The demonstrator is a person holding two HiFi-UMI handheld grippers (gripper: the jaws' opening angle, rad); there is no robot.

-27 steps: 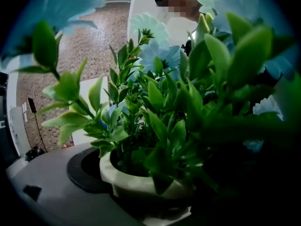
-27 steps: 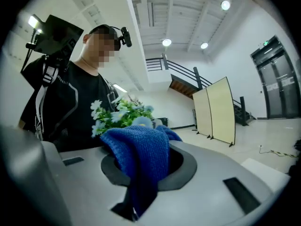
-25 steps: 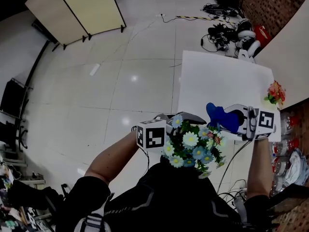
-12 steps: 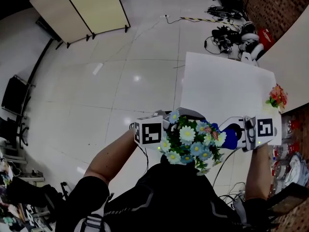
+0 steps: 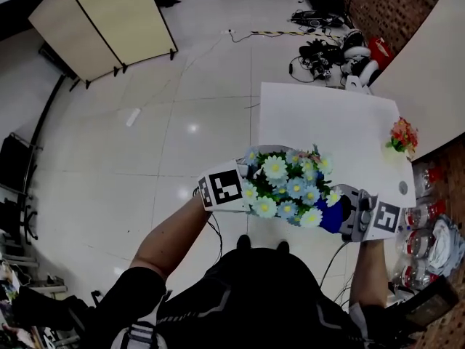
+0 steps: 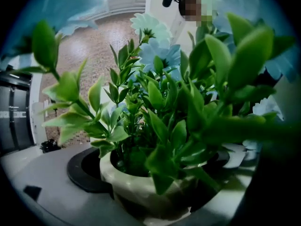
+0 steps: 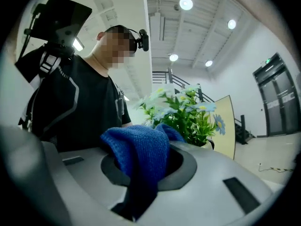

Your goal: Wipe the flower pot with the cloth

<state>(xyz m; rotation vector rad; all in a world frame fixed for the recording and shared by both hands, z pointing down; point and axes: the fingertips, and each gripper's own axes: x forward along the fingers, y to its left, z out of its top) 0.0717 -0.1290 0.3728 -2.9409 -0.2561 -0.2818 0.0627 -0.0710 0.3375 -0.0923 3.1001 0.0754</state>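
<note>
up close, left claw point(image 5: 232, 190) clamped on the pale rim of the flower pot point(image 6: 136, 185), one jaw pressed to either side of it, green leaves rising straight in front of the lens. above the pot, white and pale blue blooms point(image 5: 285, 186) spread wide, hiding the pot from the head view. pot held off the desk, in front of the person's chest, at the desk's near edge. just to its right, right claw point(image 7: 150, 166) closed tight on a blue knitted cloth point(image 7: 138, 152), bunched between the jaws and draping down over the front. cloth close against the right side of the blooms in the head view; contact with the pot itself not clear. beyond, white desk point(image 5: 327, 122) with a small red and orange posy point(image 5: 402, 134) near its right edge. further off, shiny tiled floor point(image 5: 145, 144), a tangle of cables and gear point(image 5: 327, 46) past the desk's far end, and a beige folding screen point(image 5: 109, 20) at the far left.
</note>
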